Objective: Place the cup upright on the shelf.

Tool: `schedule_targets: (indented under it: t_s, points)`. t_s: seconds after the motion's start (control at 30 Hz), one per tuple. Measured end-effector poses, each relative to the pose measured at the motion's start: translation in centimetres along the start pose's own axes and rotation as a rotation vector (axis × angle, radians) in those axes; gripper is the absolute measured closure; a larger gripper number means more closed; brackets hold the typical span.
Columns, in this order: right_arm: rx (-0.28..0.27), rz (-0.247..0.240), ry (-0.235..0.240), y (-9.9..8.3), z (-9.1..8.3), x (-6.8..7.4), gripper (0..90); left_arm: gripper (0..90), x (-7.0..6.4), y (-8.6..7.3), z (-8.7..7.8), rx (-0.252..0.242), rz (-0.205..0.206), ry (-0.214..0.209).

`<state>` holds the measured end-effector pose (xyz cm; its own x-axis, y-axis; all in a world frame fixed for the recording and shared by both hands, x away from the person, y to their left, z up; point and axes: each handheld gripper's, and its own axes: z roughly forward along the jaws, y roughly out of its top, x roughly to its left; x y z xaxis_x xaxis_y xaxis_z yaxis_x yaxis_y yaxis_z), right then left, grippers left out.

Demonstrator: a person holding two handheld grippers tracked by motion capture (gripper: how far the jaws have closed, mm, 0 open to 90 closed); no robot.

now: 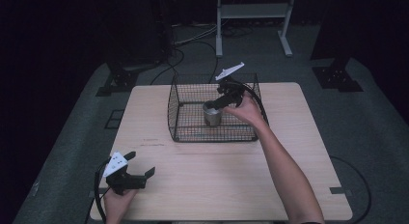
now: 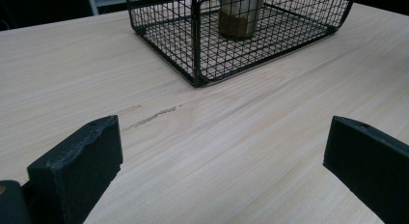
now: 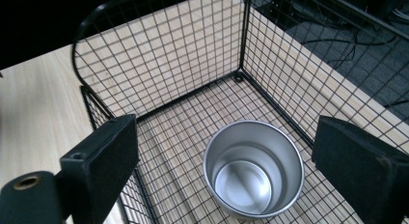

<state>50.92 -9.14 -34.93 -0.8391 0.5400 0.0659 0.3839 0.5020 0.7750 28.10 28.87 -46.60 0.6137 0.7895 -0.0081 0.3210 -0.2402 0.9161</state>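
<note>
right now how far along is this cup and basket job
Looks done: the metal cup stands upright inside the wire basket. In hand: nothing; the right gripper hovers above the cup, open, fingers apart from it. Probably left: drawing that gripper out. The left gripper waits open near the table edge.

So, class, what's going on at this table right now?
A person works with a two-jaw gripper in each hand. The right gripper hangs over a metal cup that stands upright and empty inside a black wire basket; its jaws are spread wide on either side of the cup and hold nothing. The left gripper rests near the front left of the wooden table, also open, pointing toward the basket.
</note>
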Motion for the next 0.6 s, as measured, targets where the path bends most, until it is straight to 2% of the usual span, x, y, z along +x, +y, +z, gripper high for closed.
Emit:
schedule_targets:
  t_s: [0.23,0.33,0.6]
  points:
    - [0.004,-0.007,0.002,0.4,-1.1,0.8,8.5,0.0,0.1,-0.1,-0.2,-0.006,-0.005,0.001]
    - [0.006,-0.009,0.009,0.4,-1.7,1.0,8.6,0.0,0.1,-0.1,-0.2,0.007,-0.001,0.006]
    - [0.000,-0.002,0.010,-0.5,-2.5,1.0,8.7,0.0,0.2,-0.1,-0.2,-0.003,-0.007,0.003]
